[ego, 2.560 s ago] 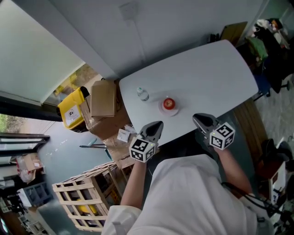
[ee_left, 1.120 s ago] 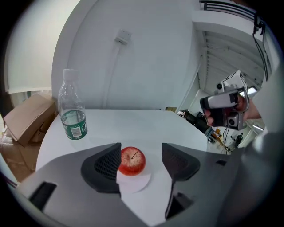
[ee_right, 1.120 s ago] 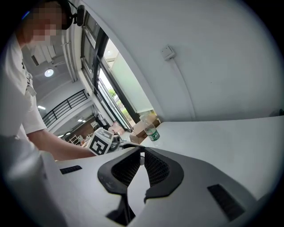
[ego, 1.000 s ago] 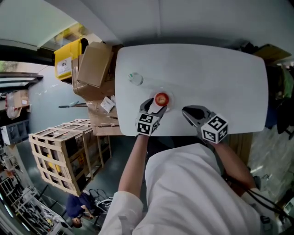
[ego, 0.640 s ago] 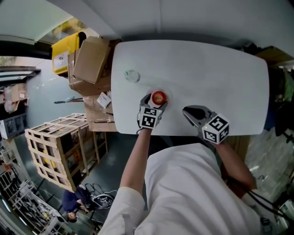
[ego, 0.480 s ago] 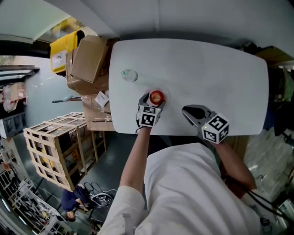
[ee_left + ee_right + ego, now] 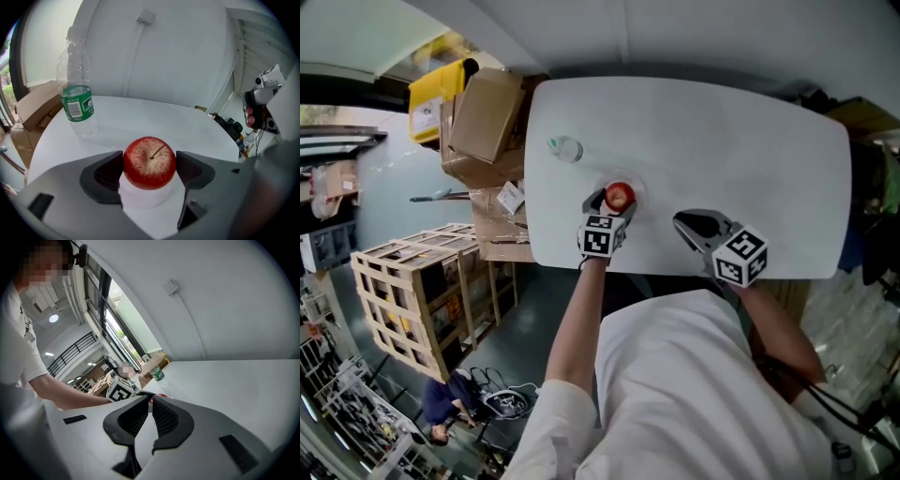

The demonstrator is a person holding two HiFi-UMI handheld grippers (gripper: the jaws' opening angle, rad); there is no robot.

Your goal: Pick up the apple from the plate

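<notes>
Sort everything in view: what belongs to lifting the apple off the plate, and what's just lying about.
Job in hand: apple; plate beneath it; left tongs, jaws just closing in, apple between them.

Lying about: water bottle; cardboard box; yellow bin; wooden crate; right tongs, shut and empty.

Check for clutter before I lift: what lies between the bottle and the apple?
Only bare table lies between the bottle and the apple, as the left gripper view shows.
</notes>
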